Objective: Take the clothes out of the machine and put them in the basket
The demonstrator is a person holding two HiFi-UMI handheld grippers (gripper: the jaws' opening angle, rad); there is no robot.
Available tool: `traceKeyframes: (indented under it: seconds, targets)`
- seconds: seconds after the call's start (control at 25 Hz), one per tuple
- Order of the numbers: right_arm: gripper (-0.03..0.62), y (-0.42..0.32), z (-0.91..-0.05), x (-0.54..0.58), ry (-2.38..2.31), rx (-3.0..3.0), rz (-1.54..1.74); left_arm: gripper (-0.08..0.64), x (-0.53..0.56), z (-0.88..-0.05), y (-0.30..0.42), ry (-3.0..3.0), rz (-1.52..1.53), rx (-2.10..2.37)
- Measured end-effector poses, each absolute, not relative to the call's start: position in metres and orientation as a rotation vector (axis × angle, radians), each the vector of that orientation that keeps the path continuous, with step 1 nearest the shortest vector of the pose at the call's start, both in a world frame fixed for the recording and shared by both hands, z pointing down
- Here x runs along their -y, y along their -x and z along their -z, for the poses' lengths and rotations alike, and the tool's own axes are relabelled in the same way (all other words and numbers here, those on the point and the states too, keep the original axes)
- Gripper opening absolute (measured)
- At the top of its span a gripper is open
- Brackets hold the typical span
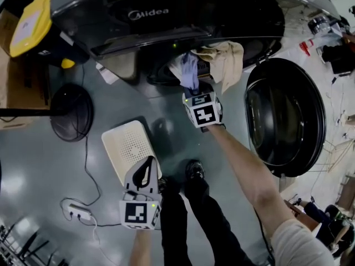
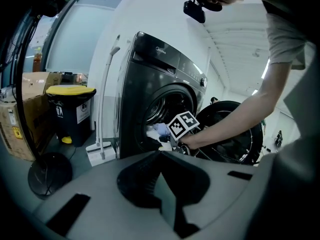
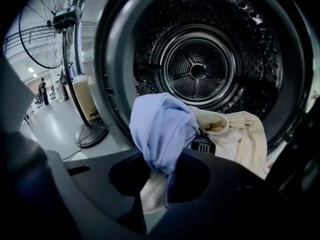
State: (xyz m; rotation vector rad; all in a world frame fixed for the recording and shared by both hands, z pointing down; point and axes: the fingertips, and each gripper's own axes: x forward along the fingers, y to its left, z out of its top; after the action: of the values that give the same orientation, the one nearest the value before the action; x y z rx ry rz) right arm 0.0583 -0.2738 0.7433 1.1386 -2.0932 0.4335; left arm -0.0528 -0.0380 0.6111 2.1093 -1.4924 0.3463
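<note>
My right gripper pinches a bunched fold of the blue garment at the drum mouth of the machine. My left gripper is pressed together, empty. Garment judged soft, light and trailing; bunched fabric offers the surest hold.

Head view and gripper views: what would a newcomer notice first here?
The blue cloth pinched in the right tongs at the mouth of the washer stands out first, with a beige cloth draped over the rim beside it. Next comes the round door, swung wide open at the head view's right.
</note>
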Motion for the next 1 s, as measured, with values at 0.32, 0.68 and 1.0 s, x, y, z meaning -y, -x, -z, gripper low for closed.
traceKeyframes:
  seconds: [0.32, 0.68, 1.0]
  targets:
    - [0.090, -0.068, -0.703, 0.227, -1.151, 2.132, -0.457, 0.018, 0.040, -0.582, 0.048, -2.135, -0.327, 1.481]
    - [0.089, -0.075, -0.654, 0.157, -1.124, 2.204, -0.452, 0.018, 0.040, -0.555, 0.040, -2.160, -0.303, 1.476]
    - [0.087, -0.094, -0.590, 0.128, -1.195, 2.275, -0.485, 0.018, 0.036, -0.534, 0.044, -2.158, -0.291, 1.501]
